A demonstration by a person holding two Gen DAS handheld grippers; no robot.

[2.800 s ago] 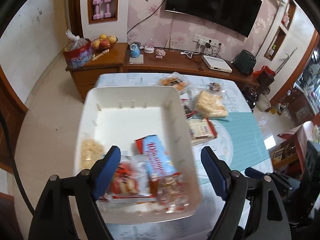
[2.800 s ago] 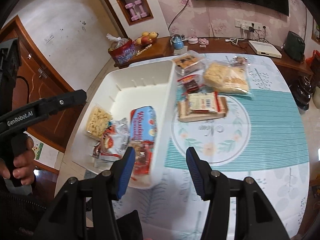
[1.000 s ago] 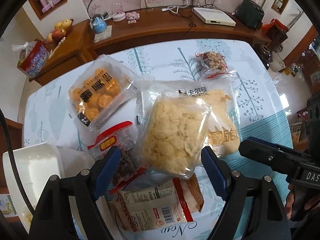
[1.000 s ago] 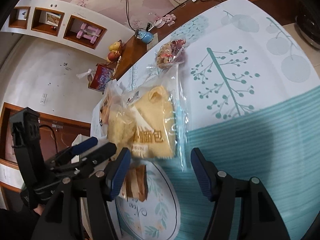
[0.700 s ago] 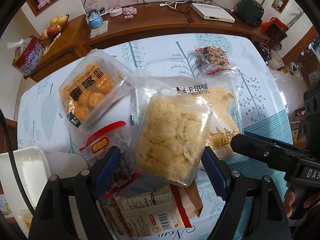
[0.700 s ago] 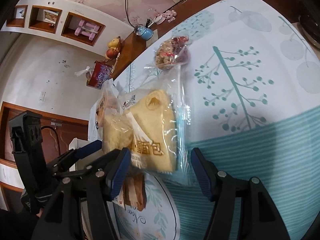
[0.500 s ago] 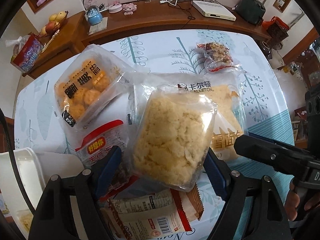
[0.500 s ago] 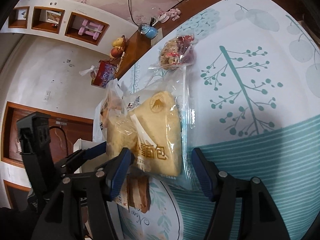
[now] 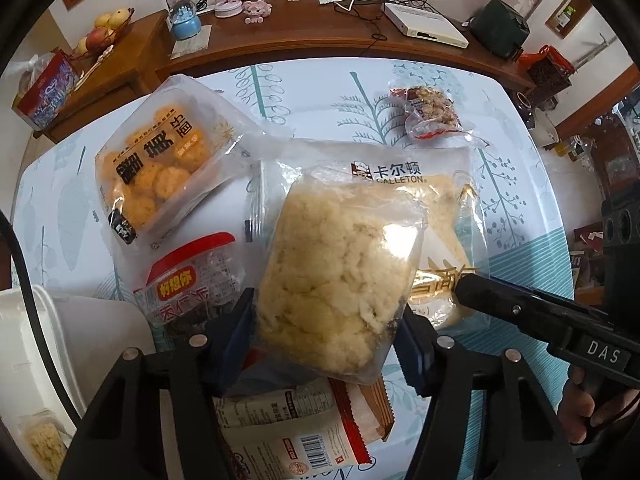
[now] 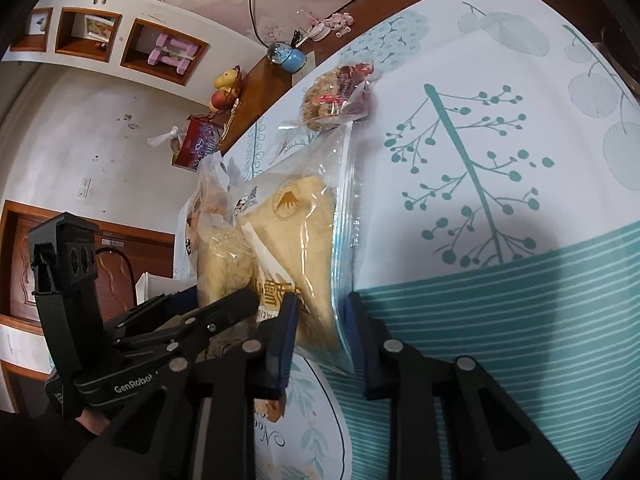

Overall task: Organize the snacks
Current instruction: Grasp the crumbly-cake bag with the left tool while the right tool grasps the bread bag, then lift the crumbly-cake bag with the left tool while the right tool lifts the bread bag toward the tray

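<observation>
1. Presently the left gripper (image 9: 326, 328) is closing on the crumbly snack bag (image 9: 340, 280), pads touching its flanks.
2. The right gripper (image 10: 322, 330) is closing, pinching the bread bag (image 10: 296, 236).
3. Both bags run lengthwise away from the jaws, mid-table (image 10: 500, 92).
4. The white bin (image 9: 28, 344) sits at the left edge, nearer the left hand.

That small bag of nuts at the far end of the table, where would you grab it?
Probably from above, across the middle of the nut bag. It lies flat on the table, apart from the bread bag, with clear cloth along both long sides for the fingers.
</observation>
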